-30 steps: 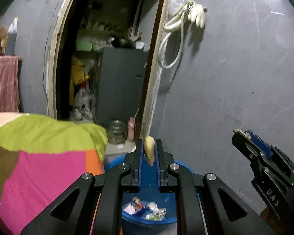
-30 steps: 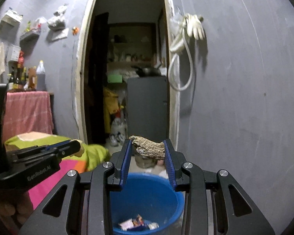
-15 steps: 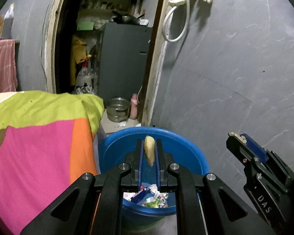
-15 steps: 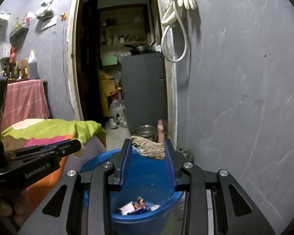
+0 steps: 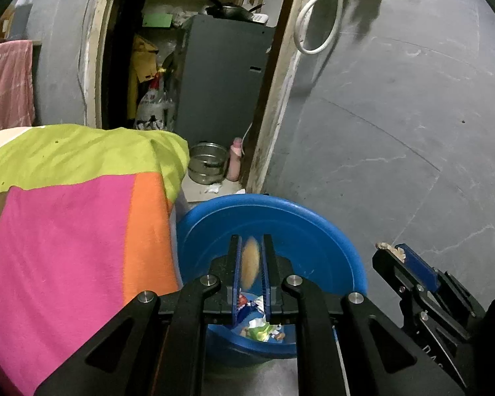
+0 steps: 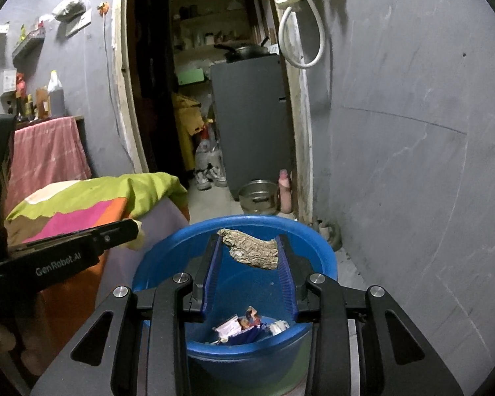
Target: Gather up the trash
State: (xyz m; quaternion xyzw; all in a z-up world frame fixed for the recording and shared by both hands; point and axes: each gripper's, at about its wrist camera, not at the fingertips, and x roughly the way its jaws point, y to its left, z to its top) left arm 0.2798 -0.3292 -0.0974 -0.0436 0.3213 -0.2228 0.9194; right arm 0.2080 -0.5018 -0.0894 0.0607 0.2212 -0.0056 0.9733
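A blue plastic tub [image 5: 313, 221] stands on the floor with several crumpled wrappers [image 5: 260, 328] at its bottom. My left gripper [image 5: 250, 237] is shut on a small pale yellow scrap [image 5: 250, 264], blurred, held over the tub's inside. In the right wrist view my right gripper [image 6: 248, 238] is shut on a brown, wrinkled, bark-like piece [image 6: 252, 252], also above the tub [image 6: 181, 241] and its wrappers [image 6: 246, 326]. Each gripper shows in the other's view: the right gripper [image 5: 392, 254] at the tub's right, the left gripper [image 6: 82, 250] at its left.
A bed under a green, pink and orange cloth [image 5: 66, 214] presses against the tub's left side. A grey wall [image 5: 396, 148] rises close on the right. Behind the tub, by the doorway, stand a steel pot [image 5: 206, 165], a pink bottle [image 5: 236, 158] and a dark cabinet [image 5: 221, 82].
Both grippers have sunk and tipped downward, so the tub has grown in view and now lies under both held pieces. Both grips look unchanged.
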